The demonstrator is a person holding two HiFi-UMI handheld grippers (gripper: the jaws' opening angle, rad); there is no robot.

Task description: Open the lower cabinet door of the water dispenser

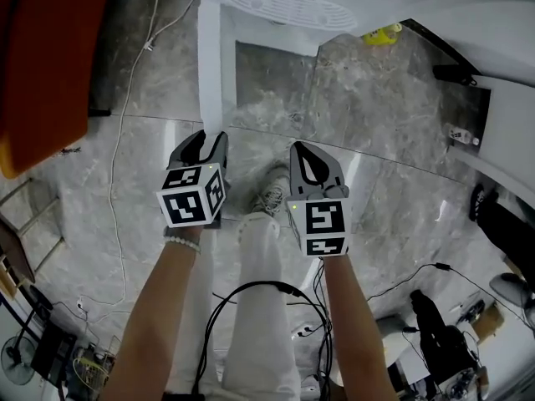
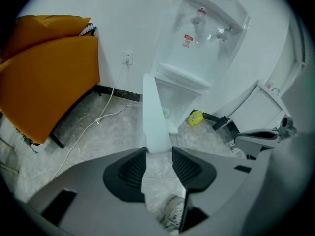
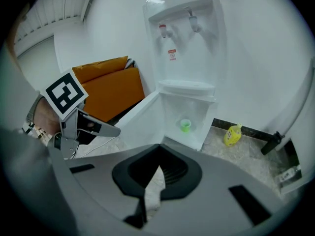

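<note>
The white water dispenser (image 3: pixel 184 48) stands against the wall; in the head view I see its drip grille (image 1: pixel 284 5) from above. Its lower cabinet door (image 2: pixel 155 117) is swung wide, edge toward me, also visible as a white strip (image 1: pixel 211 65) and a slanted panel (image 3: pixel 138 114). A green cup (image 3: pixel 185 125) sits inside the open cabinet. My left gripper (image 1: pixel 207 136) (image 2: pixel 159 151) is open in front of the door's free edge, nothing between its pads. My right gripper (image 1: pixel 305 149) (image 3: pixel 158 149) is shut and empty, to the right of the left one.
An orange cushioned seat (image 2: pixel 49 77) fills the left side. A white cable (image 1: pixel 125 140) runs over the marble floor from a wall socket (image 2: pixel 127 58). A yellow bottle (image 3: pixel 232 134) lies on the floor right of the dispenser. The person's shoe (image 1: pixel 269 195) is below the grippers.
</note>
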